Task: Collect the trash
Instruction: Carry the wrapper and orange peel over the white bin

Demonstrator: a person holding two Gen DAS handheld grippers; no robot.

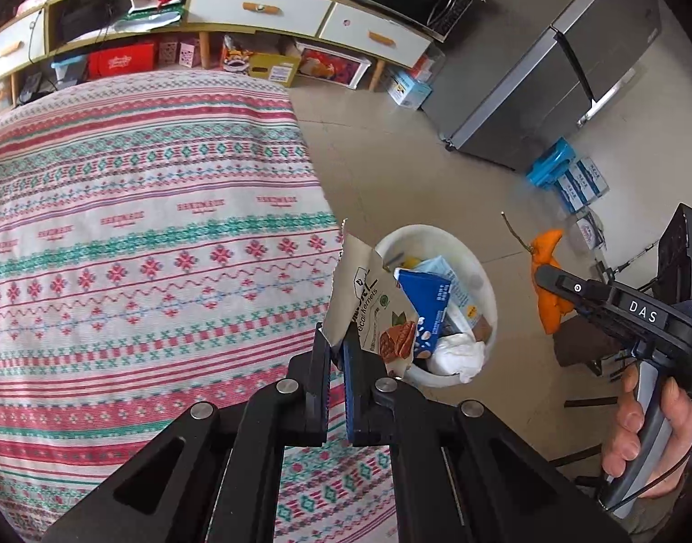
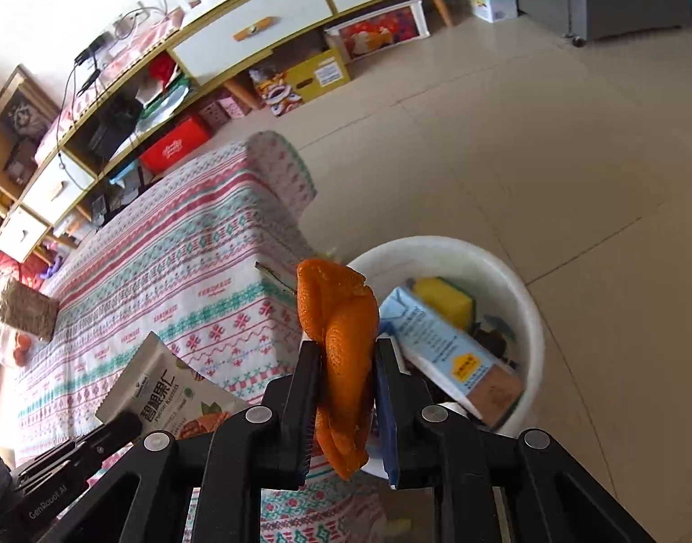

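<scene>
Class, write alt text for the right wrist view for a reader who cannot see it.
The right gripper pinches an orange peel between its fingers beside a white bin of trash on the floor. At lower left, the left gripper holds a nut packet over a patterned tablecloth.

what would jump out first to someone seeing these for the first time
The bright orange peel pinched in the right gripper stands out, just in front of the white trash bin on the floor. Next, the pecan snack bag clamped in the left gripper, beside the patterned tablecloth.
</scene>
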